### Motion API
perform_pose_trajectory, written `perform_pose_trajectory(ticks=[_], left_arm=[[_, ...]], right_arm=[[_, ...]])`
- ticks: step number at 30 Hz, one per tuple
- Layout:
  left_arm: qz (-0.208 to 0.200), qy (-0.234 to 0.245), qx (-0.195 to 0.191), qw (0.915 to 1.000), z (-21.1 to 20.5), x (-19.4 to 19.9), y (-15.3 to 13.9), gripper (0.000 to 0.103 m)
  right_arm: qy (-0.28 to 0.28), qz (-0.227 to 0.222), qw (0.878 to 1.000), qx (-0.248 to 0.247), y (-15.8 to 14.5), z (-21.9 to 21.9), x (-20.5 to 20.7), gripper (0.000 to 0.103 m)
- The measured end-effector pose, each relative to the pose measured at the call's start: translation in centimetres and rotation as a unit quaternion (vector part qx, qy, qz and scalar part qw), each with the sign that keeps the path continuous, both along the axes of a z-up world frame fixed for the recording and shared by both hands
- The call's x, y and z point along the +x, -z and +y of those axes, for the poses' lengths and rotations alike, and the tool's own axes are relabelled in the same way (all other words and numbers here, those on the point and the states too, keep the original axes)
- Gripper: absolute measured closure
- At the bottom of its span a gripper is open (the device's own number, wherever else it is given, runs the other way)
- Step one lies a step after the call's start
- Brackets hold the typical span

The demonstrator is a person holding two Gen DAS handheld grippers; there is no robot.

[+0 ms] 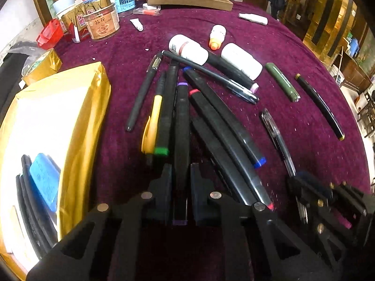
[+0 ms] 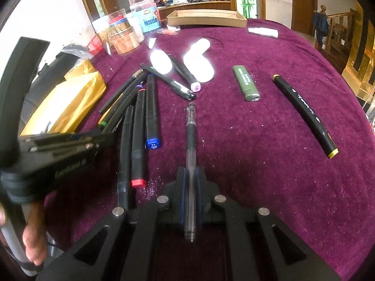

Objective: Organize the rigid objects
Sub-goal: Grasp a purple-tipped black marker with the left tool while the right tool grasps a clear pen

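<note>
The left tool [image 1: 181, 182] is clamped on a black marker with purple ends [image 1: 181, 126], pads squeezing its barrel near the bottom of a messy fan of markers on the purple tabletop [image 1: 293, 53]. The marker's near end disappears between the black linkage, so only a sliver of purple cap shows there. The right tool [image 2: 190, 185] is pinched tight on a clear gel pen [image 2: 191, 140], which points straight away from its camera, well apart from the pile. In the left wrist view that tool sits at the lower right edge, dark and partly cut off. The rest of the pile: a red-capped marker [image 2: 138, 140], a blue-capped marker [image 2: 151, 114], a green-ended one [image 1: 165, 117] and a yellow pen [image 1: 152, 126], all overlapping, so it's hard to tell which rests on which. Off to the right lie a green lighter [image 2: 246, 83] and a black marker with yellow ends [image 2: 304, 114]. White bottles [image 1: 187, 49] are blown out in the right wrist view. A gold-lined box [image 1: 77, 107] at the left holds dark pens and something blue, cut off by the frame.
</note>
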State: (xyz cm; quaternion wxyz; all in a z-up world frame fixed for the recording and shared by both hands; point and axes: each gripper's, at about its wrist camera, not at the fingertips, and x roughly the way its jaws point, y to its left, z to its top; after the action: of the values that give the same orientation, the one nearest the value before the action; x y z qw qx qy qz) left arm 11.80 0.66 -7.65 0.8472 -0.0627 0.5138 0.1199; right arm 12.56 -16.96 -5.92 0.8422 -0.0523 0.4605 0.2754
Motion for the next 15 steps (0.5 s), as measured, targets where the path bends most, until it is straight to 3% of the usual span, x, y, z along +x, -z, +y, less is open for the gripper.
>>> perform_pose_trajectory(ticks=[7, 15], left_arm=[[0.010, 0.004, -0.007, 0.9999, -1.2, -3.0, -0.4, 0.091], [-0.003, 0.003, 0.030, 0.9995, -1.8, -1.6, -0.1, 0.090]], right_arm=[[0.001, 0.001, 1.000, 0.005, 0.0, 0.0, 0.0, 0.095], [0.002, 0.002, 1.000, 0.005, 0.1, 0.0, 0.0, 0.095]])
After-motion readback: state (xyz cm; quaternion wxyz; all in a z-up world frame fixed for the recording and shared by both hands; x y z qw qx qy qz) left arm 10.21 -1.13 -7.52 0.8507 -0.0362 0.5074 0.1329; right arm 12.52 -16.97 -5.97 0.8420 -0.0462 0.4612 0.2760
